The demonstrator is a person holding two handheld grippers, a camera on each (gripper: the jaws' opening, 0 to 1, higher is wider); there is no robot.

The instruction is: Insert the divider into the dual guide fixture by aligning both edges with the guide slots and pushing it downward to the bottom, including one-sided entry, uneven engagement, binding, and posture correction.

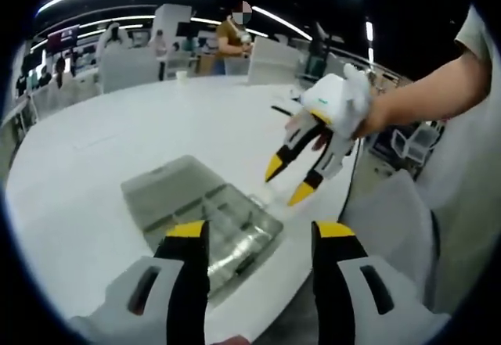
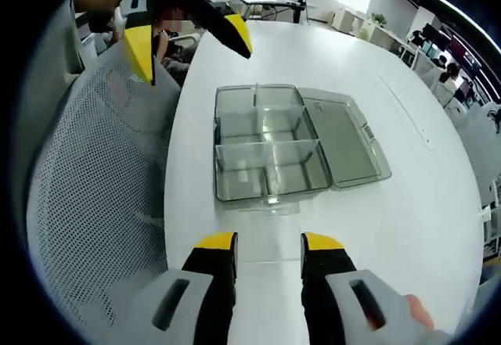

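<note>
Both tools spread and empty: the left tool [image 1: 258, 239] hovers above the clear box [image 2: 293, 145]; right tool [image 2: 268, 251] at its 6 o'clock, over the desk [image 2: 407, 204]

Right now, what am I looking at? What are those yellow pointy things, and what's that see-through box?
You're looking through two little cameras. A person holds a grabbing tool in each hand, and each tool carries a camera looking out along its own tongs.

In the left gripper view, the black arms with yellow tips at the bottom are the left tongs. The white tool held in a hand farther off is the right tongs.

The right gripper view belongs to that other tool: its own tongs rise from the bottom, and the left tongs peek in at the top.

Both tongs are open and hold nothing.

On the white table lies a clear plastic box with thin walls splitting it into small compartments. Its lid is flipped open beside it. A mesh chair stands next to the table.
</note>
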